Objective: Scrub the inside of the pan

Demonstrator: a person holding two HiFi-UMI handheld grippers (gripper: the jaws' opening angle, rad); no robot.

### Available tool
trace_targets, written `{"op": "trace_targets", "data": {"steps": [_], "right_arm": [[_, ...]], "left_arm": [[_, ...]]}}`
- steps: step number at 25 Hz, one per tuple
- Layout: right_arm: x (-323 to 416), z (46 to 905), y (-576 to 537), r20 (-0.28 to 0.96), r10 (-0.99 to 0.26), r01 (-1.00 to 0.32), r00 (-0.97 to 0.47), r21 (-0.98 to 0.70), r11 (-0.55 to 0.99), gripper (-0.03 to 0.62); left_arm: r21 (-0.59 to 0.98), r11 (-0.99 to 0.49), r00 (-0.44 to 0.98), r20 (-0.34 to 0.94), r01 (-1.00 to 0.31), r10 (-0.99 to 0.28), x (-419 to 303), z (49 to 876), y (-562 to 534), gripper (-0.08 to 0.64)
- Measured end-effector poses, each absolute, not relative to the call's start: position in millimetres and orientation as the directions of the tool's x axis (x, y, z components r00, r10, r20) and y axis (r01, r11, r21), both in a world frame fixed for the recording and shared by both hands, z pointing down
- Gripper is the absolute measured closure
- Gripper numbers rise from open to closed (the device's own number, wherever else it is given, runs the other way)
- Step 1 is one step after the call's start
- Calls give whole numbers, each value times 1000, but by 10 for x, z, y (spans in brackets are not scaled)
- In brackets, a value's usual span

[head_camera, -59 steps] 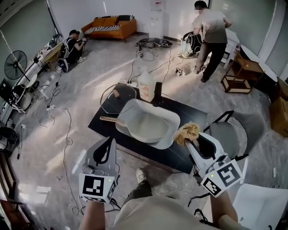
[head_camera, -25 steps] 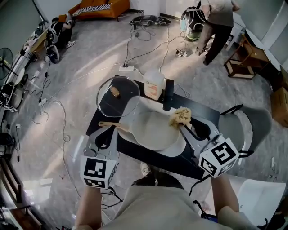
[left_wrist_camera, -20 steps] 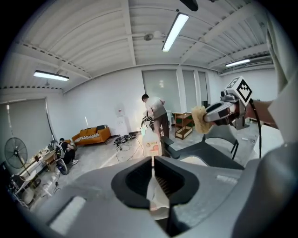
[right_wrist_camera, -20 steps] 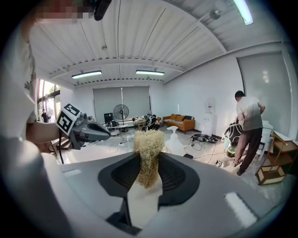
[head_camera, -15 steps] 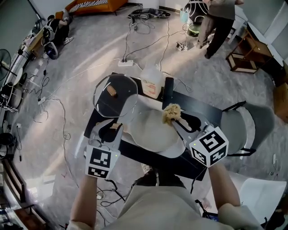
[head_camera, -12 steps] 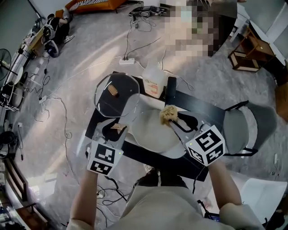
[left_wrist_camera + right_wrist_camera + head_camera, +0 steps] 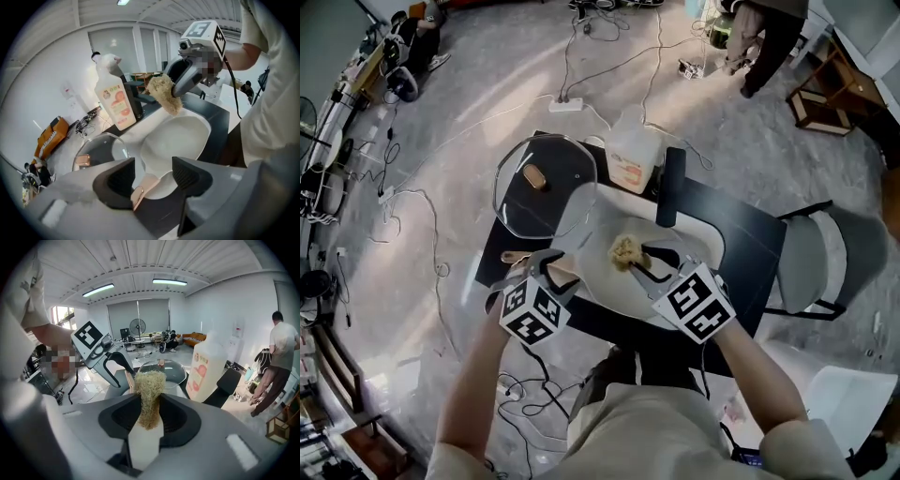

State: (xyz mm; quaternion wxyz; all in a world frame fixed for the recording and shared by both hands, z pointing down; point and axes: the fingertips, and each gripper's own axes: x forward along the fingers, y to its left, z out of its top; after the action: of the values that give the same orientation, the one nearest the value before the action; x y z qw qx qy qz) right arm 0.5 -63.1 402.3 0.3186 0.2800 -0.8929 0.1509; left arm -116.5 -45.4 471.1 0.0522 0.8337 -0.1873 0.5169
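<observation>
smooth white rounded-square pan (image 7: 602,277), wooden handle (image 7: 517,256) pointing frame-left, lying between the just-opening jaws of the left gripper (image 7: 152,174); right gripper (image 7: 149,417) clamps a fibrous tan scrubber (image 7: 150,385).

One pan (image 7: 619,216), one glass lid (image 7: 546,187), one scrubber (image 7: 625,251) and one plastic bottle (image 7: 635,155) are counted on one table (image 7: 750,253). Two tools are seen, the left tool (image 7: 551,272) and the right tool (image 7: 642,265). One chair (image 7: 811,267) and one power strip (image 7: 565,105) are counted on the floor (image 7: 469,112).
</observation>
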Motion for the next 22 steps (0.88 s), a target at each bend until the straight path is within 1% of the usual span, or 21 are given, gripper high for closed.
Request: {"op": "trace_targets", "data": {"steps": [5,12,17,22], "right_arm": [[-77,4619,-542,707,-326,-580,-627,-146,801,467],[-70,5307,-434,776,-202,-560,-597,-223,798,467],[-81,5690,-237,825,-32,-482,-564,-298,824,466],[-93,5995,7,857,122,-380,-501,-344,858,466]], "left_arm": [[-87,-959,321,931,-269,-174,-1282,5293,-370,304],[-114,-984,226,964,-135,-143,-1417,5855,-400,304],[-139,-989,163,976,-44,-144,-1480,6068,-460,304],[-134,-991,131,982,-22,-135,-1480,6150,-517,304]]}}
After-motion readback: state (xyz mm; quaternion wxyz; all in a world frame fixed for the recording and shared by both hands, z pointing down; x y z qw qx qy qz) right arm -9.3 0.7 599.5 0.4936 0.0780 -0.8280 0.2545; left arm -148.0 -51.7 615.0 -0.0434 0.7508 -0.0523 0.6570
